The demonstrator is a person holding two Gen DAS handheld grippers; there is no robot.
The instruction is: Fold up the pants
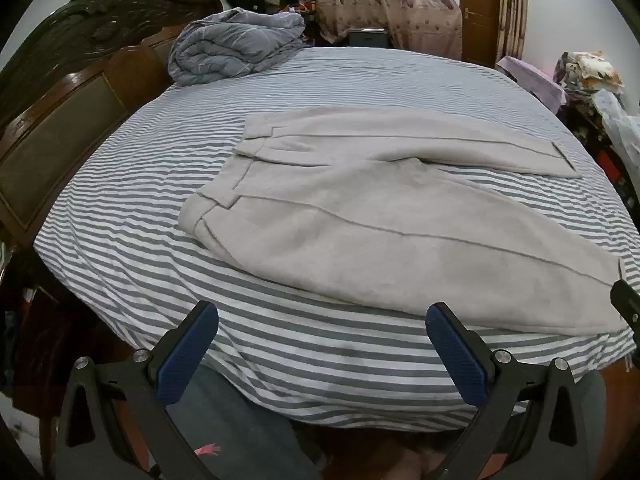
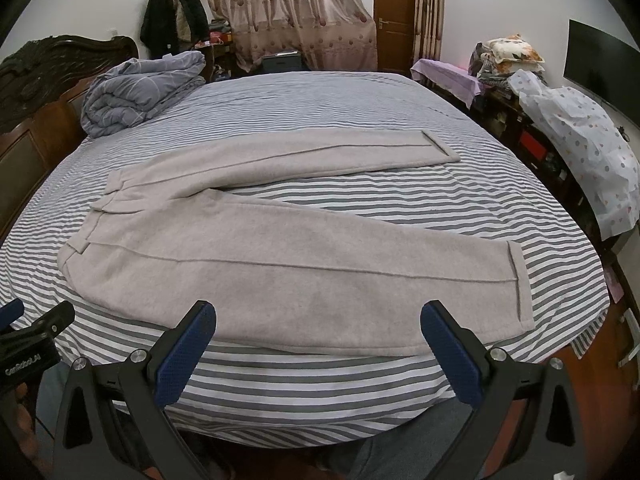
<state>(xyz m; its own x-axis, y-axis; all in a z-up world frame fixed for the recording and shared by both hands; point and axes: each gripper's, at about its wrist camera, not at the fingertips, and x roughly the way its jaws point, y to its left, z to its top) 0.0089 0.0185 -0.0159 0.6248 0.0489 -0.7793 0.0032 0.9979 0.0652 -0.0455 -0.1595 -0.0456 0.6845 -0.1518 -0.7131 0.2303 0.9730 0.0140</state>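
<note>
Duvet (image 2: 136, 92) far from pants (image 2: 256, 256)

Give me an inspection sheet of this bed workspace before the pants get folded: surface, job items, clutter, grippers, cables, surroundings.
Surface: bed with striped sheet, slightly wrinkled.
Job's things: light grey pants lying flat and unfolded, waistband to the left, the two legs spread apart in a V toward the right, cuffs turned up.
Clutter: folded grey-blue quilt at the far left corner of the bed, apart from the pants.
Grippers: left gripper open, holding nothing, over the near bed edge; right gripper open, holding nothing, at the near leg's edge.
Cables: nothing seen.
Surroundings: dark wooden headboard on the left, curtains and door behind, piled side table on the right.
</note>
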